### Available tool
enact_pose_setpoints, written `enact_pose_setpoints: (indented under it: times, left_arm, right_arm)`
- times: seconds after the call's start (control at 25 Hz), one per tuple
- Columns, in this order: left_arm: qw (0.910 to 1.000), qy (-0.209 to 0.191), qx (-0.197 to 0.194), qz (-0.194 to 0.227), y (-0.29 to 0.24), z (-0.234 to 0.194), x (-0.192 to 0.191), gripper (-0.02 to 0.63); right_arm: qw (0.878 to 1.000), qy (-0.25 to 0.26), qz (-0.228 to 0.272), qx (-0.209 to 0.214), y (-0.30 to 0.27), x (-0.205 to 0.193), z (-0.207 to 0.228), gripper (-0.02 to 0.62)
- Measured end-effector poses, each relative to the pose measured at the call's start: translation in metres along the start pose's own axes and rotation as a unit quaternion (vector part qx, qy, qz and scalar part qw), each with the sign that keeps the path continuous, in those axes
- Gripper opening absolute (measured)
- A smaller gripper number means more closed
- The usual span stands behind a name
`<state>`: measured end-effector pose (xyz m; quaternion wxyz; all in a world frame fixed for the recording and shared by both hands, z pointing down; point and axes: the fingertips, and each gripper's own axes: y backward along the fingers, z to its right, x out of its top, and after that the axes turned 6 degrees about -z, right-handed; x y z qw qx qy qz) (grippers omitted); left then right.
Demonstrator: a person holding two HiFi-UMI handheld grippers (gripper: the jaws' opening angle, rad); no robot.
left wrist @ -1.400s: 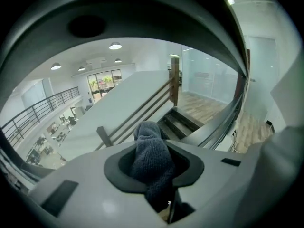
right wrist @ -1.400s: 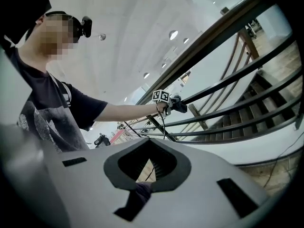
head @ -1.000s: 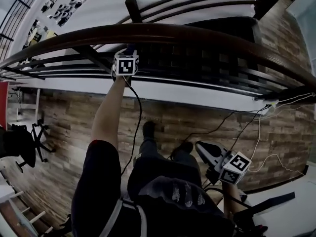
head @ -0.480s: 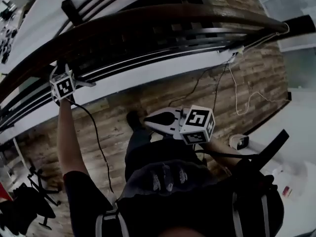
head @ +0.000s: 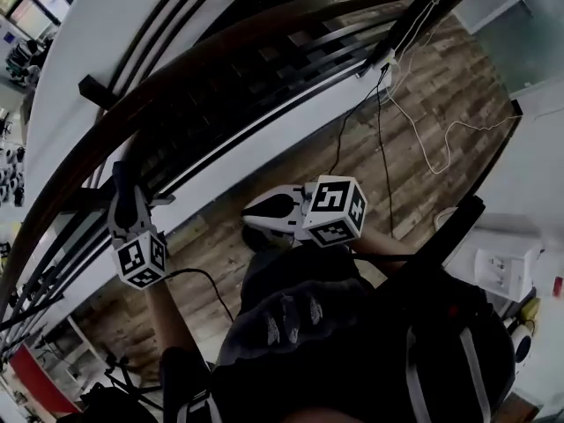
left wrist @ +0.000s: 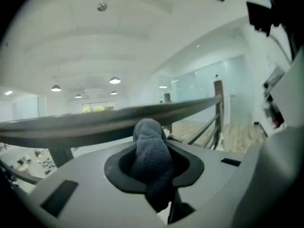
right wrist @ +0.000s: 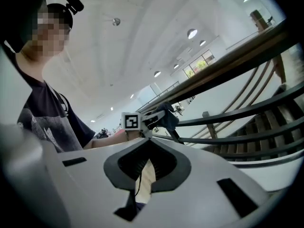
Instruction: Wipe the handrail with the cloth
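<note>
The dark brown wooden handrail [head: 220,51] curves from lower left to upper right in the head view. My left gripper [head: 123,190] reaches up to it at the left, shut on a grey knitted cloth [left wrist: 151,151]. The cloth's bunched end sits up against the handrail [left wrist: 95,122]. From the right gripper view, that cloth [right wrist: 168,115] shows dark just under the handrail [right wrist: 228,61], beside the left gripper's marker cube [right wrist: 131,121]. My right gripper [head: 250,211] hangs mid-air in front of the person's body, away from the rail, shut with nothing in it [right wrist: 147,167].
Dark metal rails [head: 264,104] run under the handrail, above a white ledge [head: 264,139]. Below is wood-plank floor [head: 423,86] with loose cables [head: 388,104]. A white box [head: 502,267] sits at the right and a black bar [head: 441,236] crosses beside it.
The head view has swung round, so the rail now runs diagonally. My left gripper has slid leftwards along the rail with the cloth. My right gripper has risen from the lower right to mid-frame.
</note>
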<state>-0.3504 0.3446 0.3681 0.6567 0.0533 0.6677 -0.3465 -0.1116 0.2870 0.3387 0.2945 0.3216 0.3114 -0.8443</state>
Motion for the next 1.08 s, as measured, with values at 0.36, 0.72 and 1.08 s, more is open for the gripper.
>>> enact_pose_setpoints:
  times: [0.36,0.72,1.08]
  left_arm:
    - [0.9828,0.009,-0.163,0.085,0.114,0.236,0.090,0.097]
    - [0.9804,-0.052,-0.172,0.080,0.187,0.327,0.101,0.097]
    - [0.9645,0.022,-0.214,0.153,0.222,0.327,0.122,0.098]
  right_arm:
    - [0.992,0.075,0.060,0.082,0.104,-0.004,-0.030,0.003]
    - [0.984,0.088,0.066,0.138,0.157,-0.044,-0.062,0.003]
    - [0.983,0.060,0.080,0.157,0.140,-0.049,-0.106,0.003]
